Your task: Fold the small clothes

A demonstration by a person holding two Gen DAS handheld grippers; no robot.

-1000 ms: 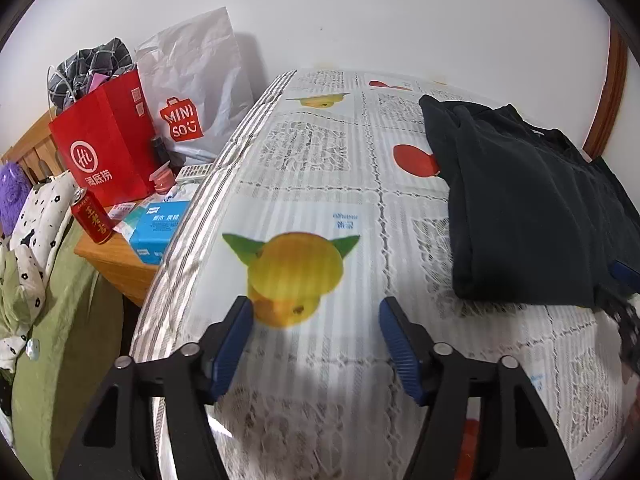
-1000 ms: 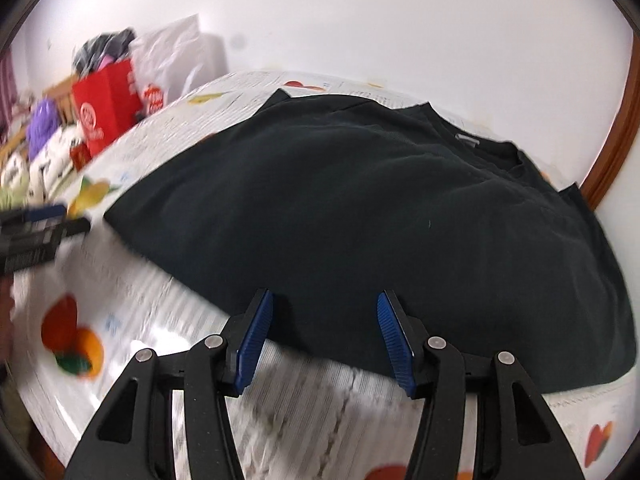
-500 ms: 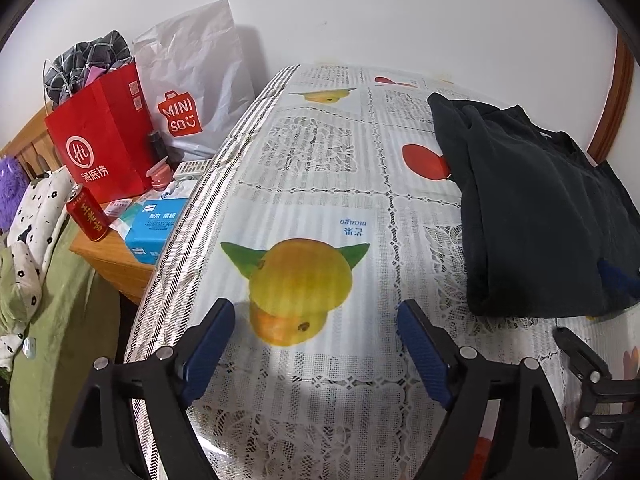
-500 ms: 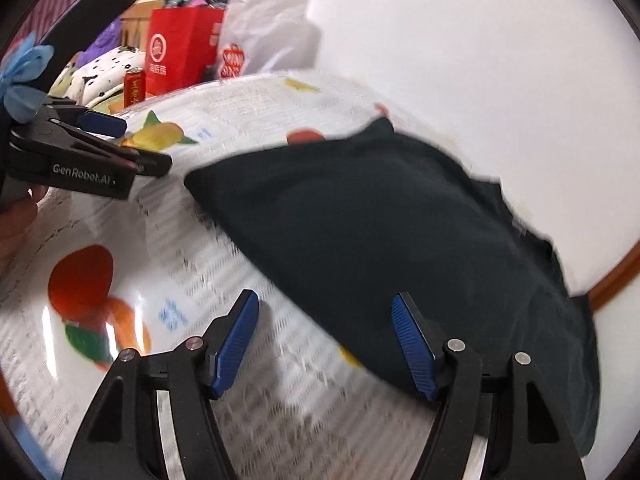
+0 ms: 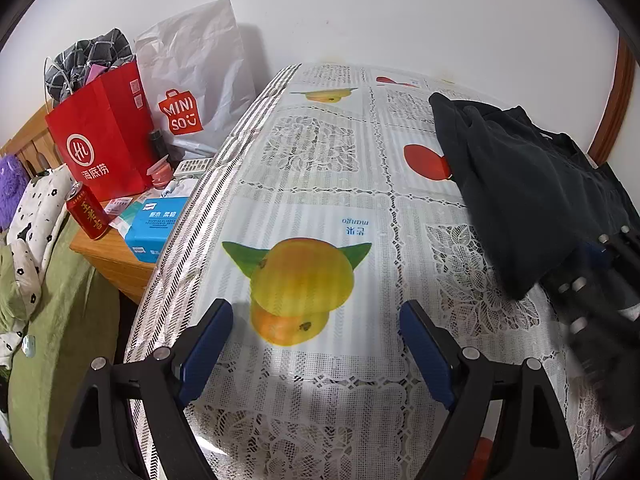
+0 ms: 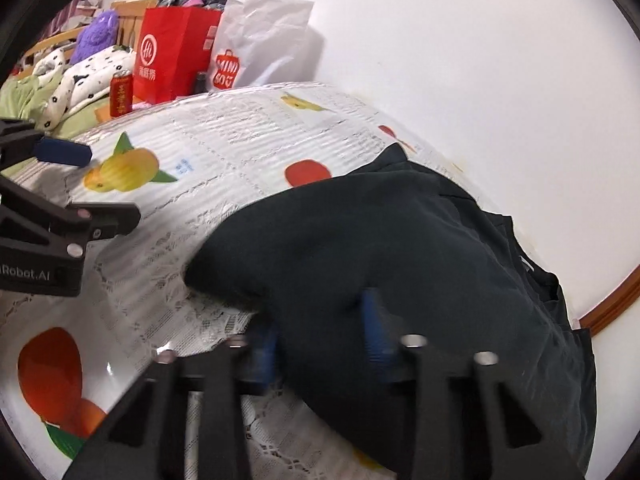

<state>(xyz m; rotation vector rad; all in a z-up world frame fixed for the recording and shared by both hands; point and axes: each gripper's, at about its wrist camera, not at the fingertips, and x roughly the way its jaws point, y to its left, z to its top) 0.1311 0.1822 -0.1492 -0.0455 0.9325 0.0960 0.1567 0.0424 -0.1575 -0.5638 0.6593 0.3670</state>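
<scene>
A black garment (image 6: pixel 400 248) lies folded on the fruit-print tablecloth (image 5: pixel 320 184). It also shows at the right of the left wrist view (image 5: pixel 528 192). My right gripper (image 6: pixel 320 336) has its blue fingers around the garment's near edge, with cloth bunched between them; the image is blurred and the jaws stand part closed. My left gripper (image 5: pixel 316 348) is open and empty above the mango print, left of the garment. It also shows at the left of the right wrist view (image 6: pixel 60 188).
Left of the table a wooden bedside stand (image 5: pixel 108 256) holds a red paper bag (image 5: pixel 100 148), a white Miniso bag (image 5: pixel 192 92), a red can (image 5: pixel 88 212) and a blue box (image 5: pixel 154 224). A bed with green bedding (image 5: pixel 44 320) lies beyond. A white wall is behind.
My right gripper moved in onto the garment's near edge and narrowed around the cloth, lifting it slightly. My left gripper stayed open and drew back a little.
</scene>
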